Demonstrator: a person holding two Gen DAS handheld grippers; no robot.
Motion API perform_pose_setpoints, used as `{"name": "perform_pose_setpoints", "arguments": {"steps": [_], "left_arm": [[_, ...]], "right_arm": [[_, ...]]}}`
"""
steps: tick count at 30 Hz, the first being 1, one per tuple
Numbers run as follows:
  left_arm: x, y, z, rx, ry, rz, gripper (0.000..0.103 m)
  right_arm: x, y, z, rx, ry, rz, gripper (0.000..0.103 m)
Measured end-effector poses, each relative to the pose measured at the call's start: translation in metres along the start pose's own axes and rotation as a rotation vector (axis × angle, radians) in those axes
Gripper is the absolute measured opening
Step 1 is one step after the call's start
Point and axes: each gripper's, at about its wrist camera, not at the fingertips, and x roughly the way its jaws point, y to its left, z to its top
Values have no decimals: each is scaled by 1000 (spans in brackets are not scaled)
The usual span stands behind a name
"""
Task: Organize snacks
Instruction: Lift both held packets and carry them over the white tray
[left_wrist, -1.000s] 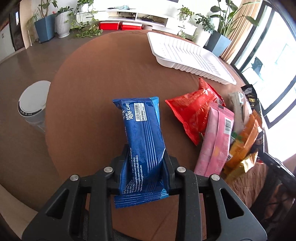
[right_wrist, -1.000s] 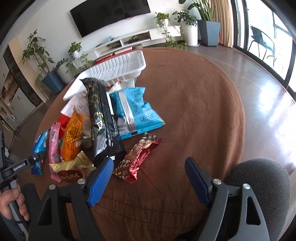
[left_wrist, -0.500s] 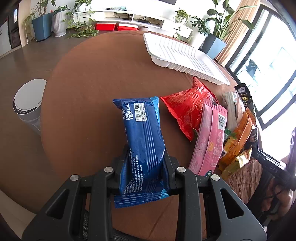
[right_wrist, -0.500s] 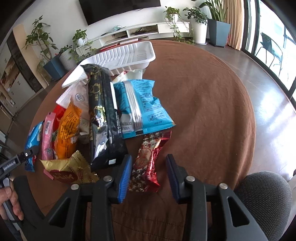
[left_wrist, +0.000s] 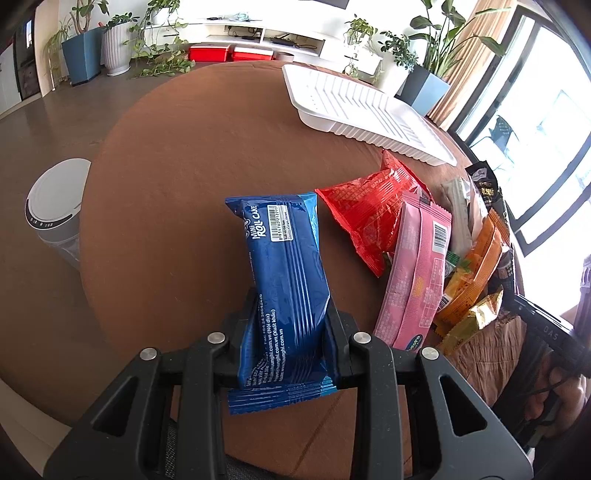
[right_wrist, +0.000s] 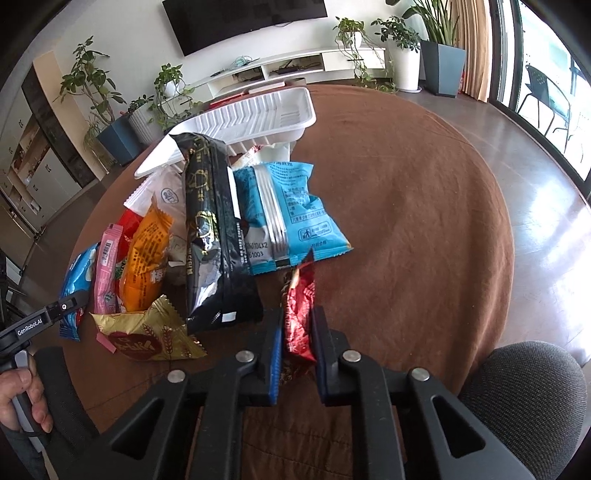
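My left gripper (left_wrist: 290, 325) is shut on a blue Mini Roll Cake pack (left_wrist: 284, 266) and holds it above the brown round table (left_wrist: 192, 155). My right gripper (right_wrist: 297, 332) is shut on a dark red foil snack (right_wrist: 300, 310), lifted at the near edge of the snack pile. The pile holds a red bag (left_wrist: 369, 214), a pink pack (left_wrist: 417, 269), an orange pack (right_wrist: 147, 254), a gold pack (right_wrist: 147, 338), a black pack (right_wrist: 212, 236) and a light blue bag (right_wrist: 291, 218). A white ribbed tray (left_wrist: 365, 110) lies at the far side; it also shows in the right wrist view (right_wrist: 255, 118).
A white bin (left_wrist: 55, 206) stands on the floor left of the table. A grey chair (right_wrist: 524, 391) is at the near right. Potted plants and a TV shelf line the far wall. The left gripper's handle (right_wrist: 40, 321) shows at the left edge.
My right gripper has closed on the dark red foil snack and raised it. My left gripper still holds the blue pack and has shifted slightly.
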Motion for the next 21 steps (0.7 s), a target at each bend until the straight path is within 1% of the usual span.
{"name": "perform_pose_setpoints", "arguments": {"steps": [7, 12, 17, 21], "left_arm": [[-5, 3, -2, -6, -7, -22, 27], [-8, 7, -2, -15, -15, -28, 27], [-16, 12, -1, -23, -36, -54, 27], [-30, 19, 9, -34, -68, -60, 27]], "right_arm": [[-8, -6, 1, 12, -11, 20, 15], [-19, -16, 4, 34, -43, 28, 15], [-26, -27, 13, 63, -69, 43, 15], [-29, -39, 24, 89, -89, 45, 15]]}}
